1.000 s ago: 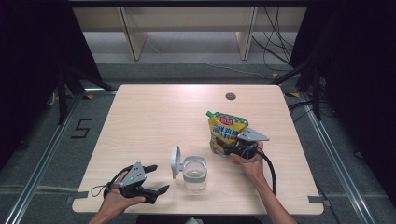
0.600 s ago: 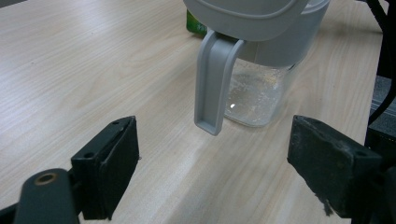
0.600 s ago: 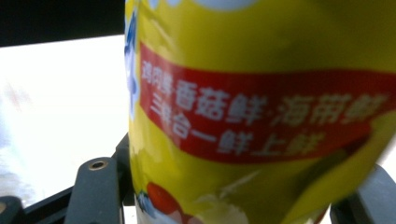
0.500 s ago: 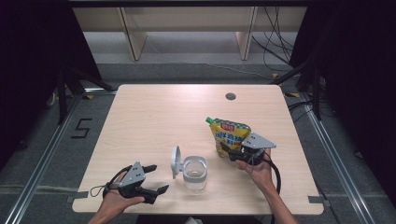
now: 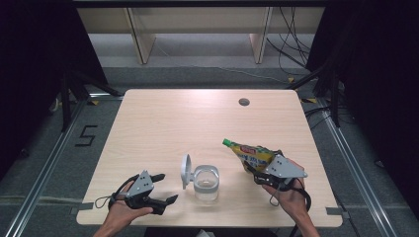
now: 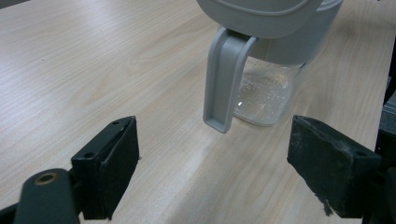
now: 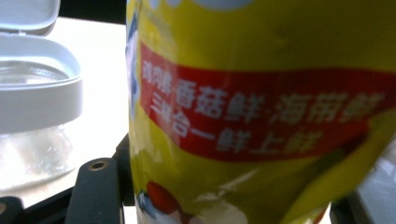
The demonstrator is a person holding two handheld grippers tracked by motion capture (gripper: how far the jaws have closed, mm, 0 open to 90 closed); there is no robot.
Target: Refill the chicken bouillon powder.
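High view: it is looking forward and down from above my side of the table [image 5: 163, 118], far enough to be taking in all of it, with my left tongs [image 5: 159, 188] at lower left and my right tongs [image 5: 257, 170] at lower right.
Left gripper view: it is riding on my left tongs [image 6: 212, 163], looking low along the jaws, close to the glass jar [image 6: 268, 88] just ahead of them.
Right gripper view: it is riding on my right tongs, pressed up against the yellow pouch [image 7: 261, 107] between the jaws, with the jar [image 7: 35, 130] off to one side.
Shared: all three are showing the jar [image 5: 206, 182]; high and right views are sharing the pouch [image 5: 249, 154].
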